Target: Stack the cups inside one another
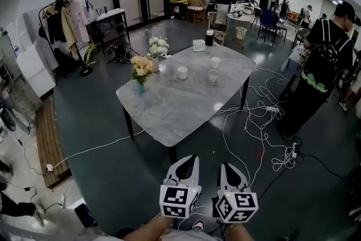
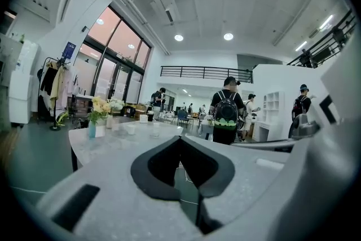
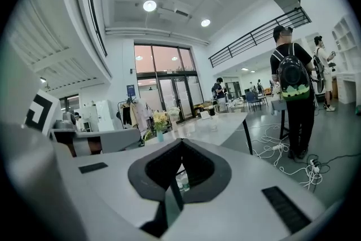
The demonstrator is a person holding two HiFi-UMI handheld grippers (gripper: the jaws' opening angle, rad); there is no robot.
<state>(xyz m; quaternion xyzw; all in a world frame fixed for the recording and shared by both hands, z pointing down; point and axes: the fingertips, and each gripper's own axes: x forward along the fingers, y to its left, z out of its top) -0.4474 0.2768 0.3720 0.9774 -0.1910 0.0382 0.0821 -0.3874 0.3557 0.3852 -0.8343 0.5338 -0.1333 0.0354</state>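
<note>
Three pale cups stand apart on the far half of the marble table (image 1: 169,115): one (image 1: 182,71) near the middle, one (image 1: 213,76) to its right and one (image 1: 215,61) behind that. A dark cup (image 1: 209,38) stands at the table's far edge. Both grippers hover over the floor well short of the table, at the bottom of the head view. My left gripper (image 1: 192,160) is shut and holds nothing. My right gripper (image 1: 225,167) is likewise shut and empty. In the left gripper view, two of the cups (image 2: 131,128) show small and far off beyond the closed jaws.
A blue vase of yellow flowers (image 1: 141,70), a bunch of white flowers (image 1: 158,46) and a small white box (image 1: 198,45) share the table. White cables (image 1: 265,115) trail over the floor to its right. A person with a backpack (image 1: 320,65) stands at the right.
</note>
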